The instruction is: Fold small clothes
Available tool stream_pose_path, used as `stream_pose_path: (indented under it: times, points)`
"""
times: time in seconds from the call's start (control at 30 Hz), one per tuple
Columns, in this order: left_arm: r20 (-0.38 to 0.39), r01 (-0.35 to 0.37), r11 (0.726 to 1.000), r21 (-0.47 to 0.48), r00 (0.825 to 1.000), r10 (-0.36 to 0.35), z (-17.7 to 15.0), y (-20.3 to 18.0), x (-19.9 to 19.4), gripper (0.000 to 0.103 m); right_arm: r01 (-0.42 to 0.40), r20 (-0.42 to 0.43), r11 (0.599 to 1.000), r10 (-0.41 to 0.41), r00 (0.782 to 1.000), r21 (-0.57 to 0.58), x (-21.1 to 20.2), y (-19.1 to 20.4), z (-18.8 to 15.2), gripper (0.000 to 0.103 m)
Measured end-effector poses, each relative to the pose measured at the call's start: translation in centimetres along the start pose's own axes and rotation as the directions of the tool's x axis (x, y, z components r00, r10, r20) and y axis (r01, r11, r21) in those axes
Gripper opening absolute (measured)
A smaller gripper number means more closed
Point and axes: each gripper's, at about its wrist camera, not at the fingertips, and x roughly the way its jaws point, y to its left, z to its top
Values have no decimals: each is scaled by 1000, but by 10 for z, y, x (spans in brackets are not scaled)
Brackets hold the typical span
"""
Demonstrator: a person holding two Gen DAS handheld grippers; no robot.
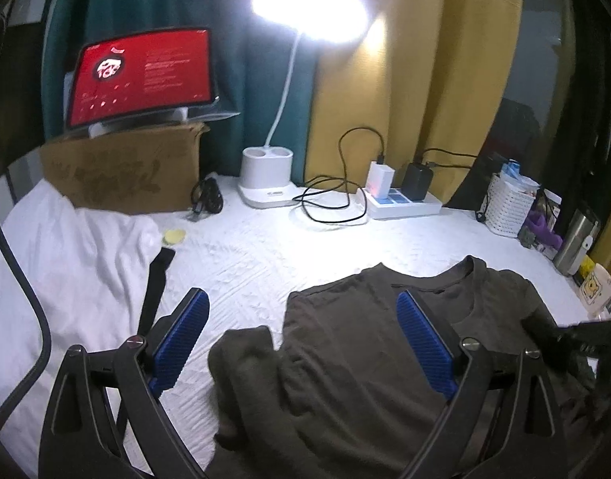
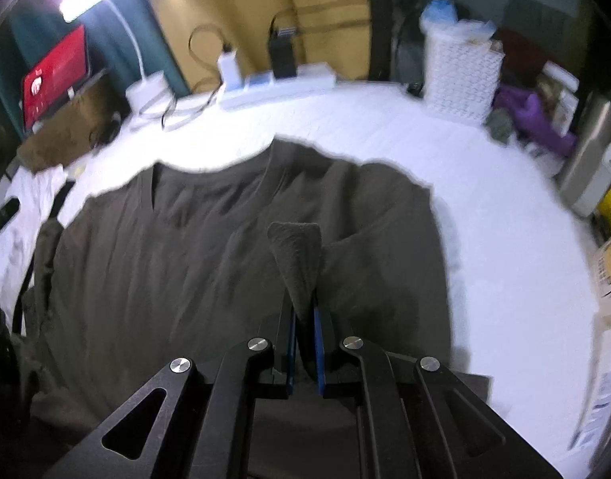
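A dark olive T-shirt lies spread on the white bedsheet, collar toward the far side. My left gripper hovers open above its left part, with nothing between the blue pads. In the right wrist view the same T-shirt fills the middle. My right gripper is shut on a pinched fold of the shirt's fabric, which sticks up past the fingertips. The view is blurred by motion.
A white garment lies at the left with a black strap. Along the back stand a cardboard box, a tablet, a lamp, a power strip with cables, a white basket and a metal flask.
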Motion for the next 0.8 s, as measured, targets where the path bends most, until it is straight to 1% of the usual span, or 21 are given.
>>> stream_pose_path:
  times: [0.07,0.13,0.17,0.2,0.23,0.27,0.33,0.43,0.53,0.6,0.63,0.7,0.8]
  points:
    - [-6,-4,1000,-5,1000,4,-1,3,0,94,-13,-16,1000,13,1000,23,9,1,-5,9]
    - [-9,-12,1000,-2,1000,12,-2,4,0,94,-21,-27,999,22,999,42,14,2,-10,13]
    - [-11,-15,1000,2,1000,15,-2,3,0,94,-26,-30,999,28,999,48,15,2,-13,29]
    - [-14,-20,1000,8,1000,20,-2,3,1,94,-33,-39,998,35,999,47,18,5,-15,71]
    - [-15,-26,1000,12,1000,26,-2,2,0,94,-42,-50,998,44,998,40,20,8,-17,92]
    - [-16,-30,999,13,999,30,-2,3,0,94,-46,-53,998,47,997,33,20,11,-18,103]
    - [-19,-36,999,14,999,37,-3,3,0,94,-58,-48,998,58,997,1,15,18,-21,103]
    - [-26,-63,998,24,998,63,-3,6,-1,94,-60,-33,998,60,998,3,4,15,-20,103]
    - [-40,-103,995,14,994,104,-3,17,-3,94,-43,34,999,42,999,18,-18,2,-14,103]
    - [-52,-137,991,7,989,137,-4,26,-1,94,-2,85,999,-1,996,41,-35,-16,-11,103]
    - [-58,-153,988,4,987,153,-4,30,0,94,13,95,999,-18,995,49,-38,-22,-11,103]
    - [-75,-188,982,-6,979,187,-6,40,3,94,51,93,994,-60,994,93,-40,-45,-14,103]
    - [-89,-209,978,-20,974,207,-7,47,6,94,98,80,985,-110,991,144,-43,-74,-22,103]
